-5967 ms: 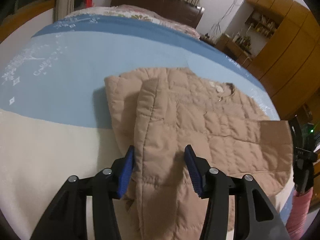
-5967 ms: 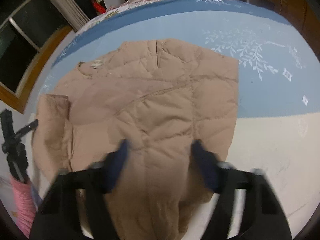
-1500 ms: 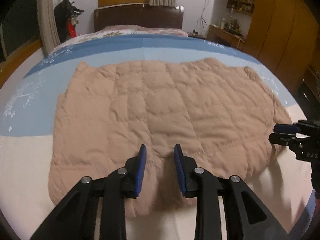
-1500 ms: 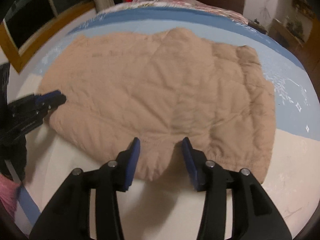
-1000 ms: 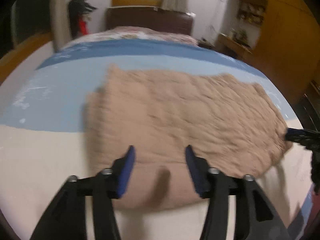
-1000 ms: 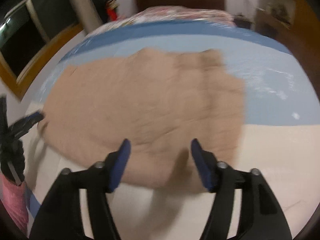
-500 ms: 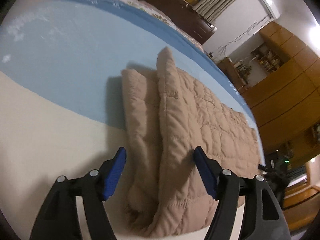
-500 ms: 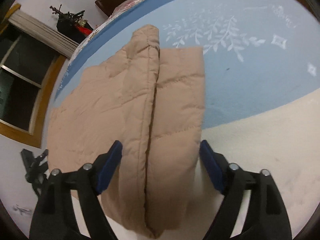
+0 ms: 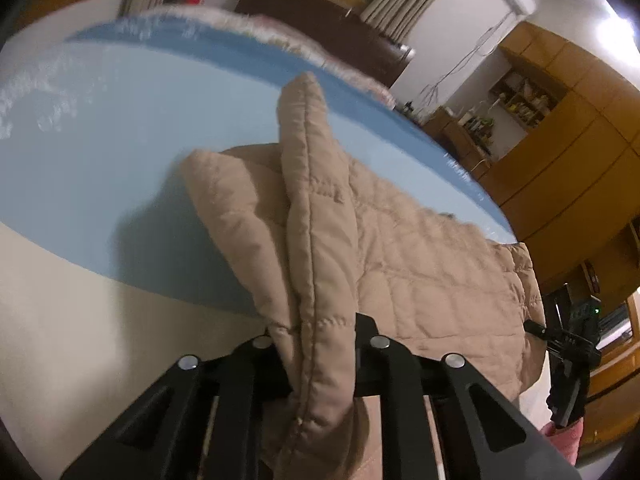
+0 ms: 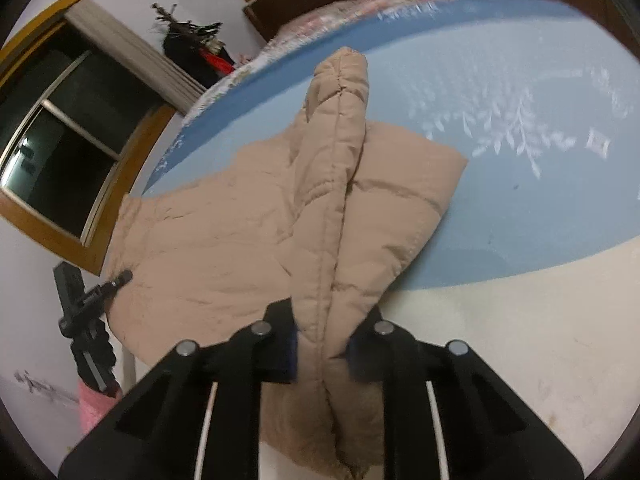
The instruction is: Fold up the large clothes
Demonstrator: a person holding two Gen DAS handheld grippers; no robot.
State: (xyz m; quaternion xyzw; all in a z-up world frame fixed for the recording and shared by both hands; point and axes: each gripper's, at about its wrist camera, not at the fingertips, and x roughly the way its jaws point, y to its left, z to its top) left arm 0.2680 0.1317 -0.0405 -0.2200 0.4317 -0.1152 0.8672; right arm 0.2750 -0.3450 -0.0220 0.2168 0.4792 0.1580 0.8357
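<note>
A tan quilted jacket (image 9: 420,264) lies folded on the bed. In the left wrist view my left gripper (image 9: 316,344) is shut on one end of the jacket, pinching a raised ridge of its stacked layers between the jaws. The right wrist view shows my right gripper (image 10: 320,340) shut on the opposite end of the jacket (image 10: 224,248), with a seamed fold standing up between its jaws. Each gripper shows small at the far end in the other's view: the right gripper (image 9: 536,326) and the left gripper (image 10: 122,276). The blue pads are mostly hidden by fabric.
The bed cover is light blue (image 9: 120,128) further back and cream (image 9: 80,320) near me, with white leaf prints (image 10: 512,128). A dark headboard (image 9: 320,12), wooden wardrobes (image 9: 580,152), a window (image 10: 60,152) and a coat stand (image 10: 192,44) surround the bed.
Half a second ago both grippers stood open around the jacket's ends. Both have since shut on the fabric, bunching it into raised ridges.
</note>
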